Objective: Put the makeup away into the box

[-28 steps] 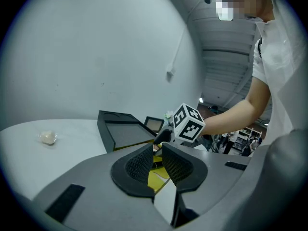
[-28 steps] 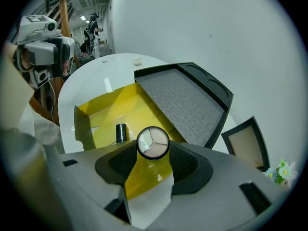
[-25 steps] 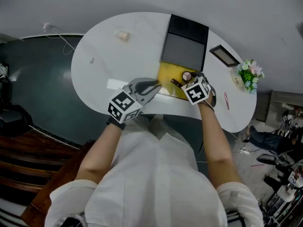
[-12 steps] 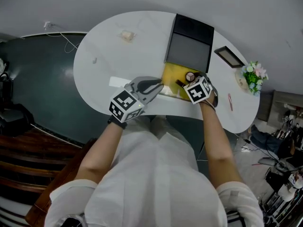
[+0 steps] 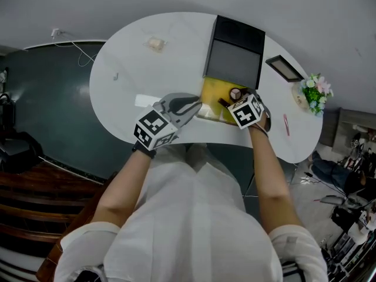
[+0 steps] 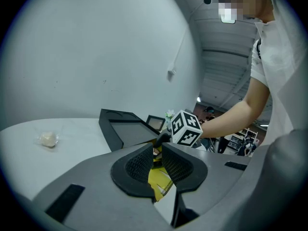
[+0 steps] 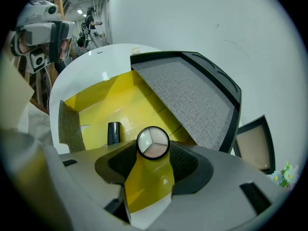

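Task partly done. One dark tube [image 7: 113,133] already lies on the floor of the yellow box [image 7: 103,97]. The round compact [image 7: 153,142] is not in yet: the right gripper [image 7: 154,160] has its jaws clamped on its sides and holds it over the box's near end, above the floor, not resting on it. Left to do, by my read: lower the compact, let go, maybe shut the dark lid [image 7: 192,93], which lies open flat at the box's far end.

A thin pink stick [image 5: 286,125] lies on the table [image 5: 135,69] well right of the box, possibly makeup still to collect; too small to tell.

Left gripper [image 6: 158,165]: jaws nearly together, with the box's yellow edge in the narrow gap at the box's left near corner, so it looks pinched on the box to steady it.

Compact: small flat disc, black rim, clear top showing three pale beige-pink wedges. Hard, smooth and light, and it could slip.
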{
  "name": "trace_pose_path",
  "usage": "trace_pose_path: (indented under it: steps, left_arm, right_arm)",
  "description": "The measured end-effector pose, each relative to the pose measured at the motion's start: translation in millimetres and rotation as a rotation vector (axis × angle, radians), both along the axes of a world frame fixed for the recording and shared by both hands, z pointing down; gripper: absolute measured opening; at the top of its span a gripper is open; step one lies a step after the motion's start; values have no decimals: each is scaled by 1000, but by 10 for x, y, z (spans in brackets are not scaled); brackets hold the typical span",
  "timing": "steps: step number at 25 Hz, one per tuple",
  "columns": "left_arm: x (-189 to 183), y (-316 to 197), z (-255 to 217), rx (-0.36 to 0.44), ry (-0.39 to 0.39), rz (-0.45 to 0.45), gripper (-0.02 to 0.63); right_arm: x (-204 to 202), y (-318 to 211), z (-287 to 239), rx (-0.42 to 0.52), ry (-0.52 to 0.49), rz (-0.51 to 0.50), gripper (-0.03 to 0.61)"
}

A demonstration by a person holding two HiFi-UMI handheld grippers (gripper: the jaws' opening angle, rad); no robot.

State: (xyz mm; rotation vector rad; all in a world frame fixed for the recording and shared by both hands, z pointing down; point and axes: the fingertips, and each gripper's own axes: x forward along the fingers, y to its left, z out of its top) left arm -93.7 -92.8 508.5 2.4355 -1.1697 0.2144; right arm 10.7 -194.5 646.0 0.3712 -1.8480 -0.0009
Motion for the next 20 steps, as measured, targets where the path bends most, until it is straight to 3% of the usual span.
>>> trace_pose_path:
  steps: [20]
  left_arm:
    - [196, -99, -101, 22, -6, 30, 64]
  right_arm:
    - [55, 12, -293, -14, -123, 35, 207]
